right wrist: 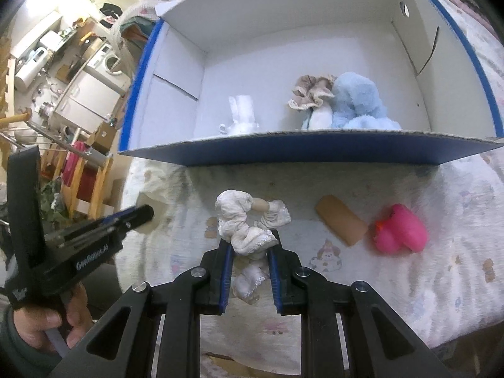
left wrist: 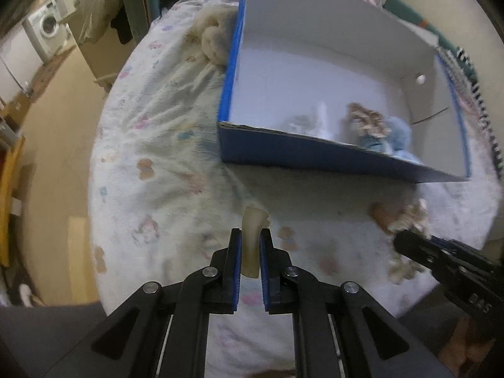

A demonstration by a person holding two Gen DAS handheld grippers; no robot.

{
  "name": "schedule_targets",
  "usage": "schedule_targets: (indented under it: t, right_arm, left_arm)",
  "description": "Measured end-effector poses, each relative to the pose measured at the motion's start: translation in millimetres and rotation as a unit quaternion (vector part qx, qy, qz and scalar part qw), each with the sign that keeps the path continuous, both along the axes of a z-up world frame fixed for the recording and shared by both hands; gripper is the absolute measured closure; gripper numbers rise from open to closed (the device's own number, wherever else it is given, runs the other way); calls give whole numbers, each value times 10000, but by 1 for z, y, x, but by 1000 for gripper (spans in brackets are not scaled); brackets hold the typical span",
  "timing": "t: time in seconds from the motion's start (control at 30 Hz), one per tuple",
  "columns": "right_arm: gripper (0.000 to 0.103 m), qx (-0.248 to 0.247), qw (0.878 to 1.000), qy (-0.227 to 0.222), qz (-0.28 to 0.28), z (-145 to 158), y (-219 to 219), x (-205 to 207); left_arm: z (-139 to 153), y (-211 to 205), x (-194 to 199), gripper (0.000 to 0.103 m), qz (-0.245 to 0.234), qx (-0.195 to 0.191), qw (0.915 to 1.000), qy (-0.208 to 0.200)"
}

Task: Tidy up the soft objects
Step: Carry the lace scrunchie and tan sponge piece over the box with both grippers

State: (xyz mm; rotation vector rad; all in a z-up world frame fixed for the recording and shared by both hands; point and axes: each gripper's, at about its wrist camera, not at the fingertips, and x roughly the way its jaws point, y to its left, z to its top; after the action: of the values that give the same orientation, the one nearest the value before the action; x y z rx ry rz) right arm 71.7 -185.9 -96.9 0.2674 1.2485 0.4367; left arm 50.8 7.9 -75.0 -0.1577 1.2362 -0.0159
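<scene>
A blue cardboard box (right wrist: 315, 149) with a white interior is found standing on a printed bedsheet (right wrist: 409, 283), its near wall facing both cameras. Inside the box, 3 soft items are noted against that near wall: a white item (right wrist: 241, 116) to the left, a beige frilled scrunchie (right wrist: 310, 93) at centre, and a light blue plush (right wrist: 359, 104) touching it on the right.

The left gripper (left wrist: 250, 245) is seen clenched on a pale cream item (left wrist: 252, 242), which is pinched between the blue-lined fingers (left wrist: 237, 264) and projects beyond their tips toward the box. What this item is cannot be told.

The right gripper (right wrist: 250, 252) is held narrowly parted around a white frilled scrunchie (right wrist: 249, 226) that lies on the sheet near the box. Whether the pads actually press on the fabric cannot be told. A tan cylindrical piece (right wrist: 260, 204) is threaded through the scrunchie at its far end.

To the right of the scrunchie, a tan flat block (right wrist: 341, 223) and a pink rubber duck (right wrist: 400, 230) are recorded lying just beside each other on the sheet. In the left wrist view, a cream plush (left wrist: 215, 42) is observed outside the box, against its left wall.
</scene>
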Motion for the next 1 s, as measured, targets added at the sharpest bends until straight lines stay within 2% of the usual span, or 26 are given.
schedule_targets:
  t: [0.27,0.4,0.53,0.8,1.0]
  right_arm:
    - [80,565,9977,-358,-114,49,-9,2]
    - [80,702,9954,-596,-264,73,-13,12]
    - [80,705,9940,-722,-419,88,-19,31]
    - [80,578,9919,-978,-566,109,-28,66]
    - [80,870,9885,-945,-804,95,-40,90]
  left_arm:
    - [64,-16,-2,93,-234,1,9971,-724]
    - [88,-25,17,93,-423,141,9938,-1015]
    - [104,-29,43,93,-469,161,9922,-1140]
    - [108,-36,85,93,-597,313,9905,-1200]
    - [87,-42,110,93,-586,332,9914,-1120]
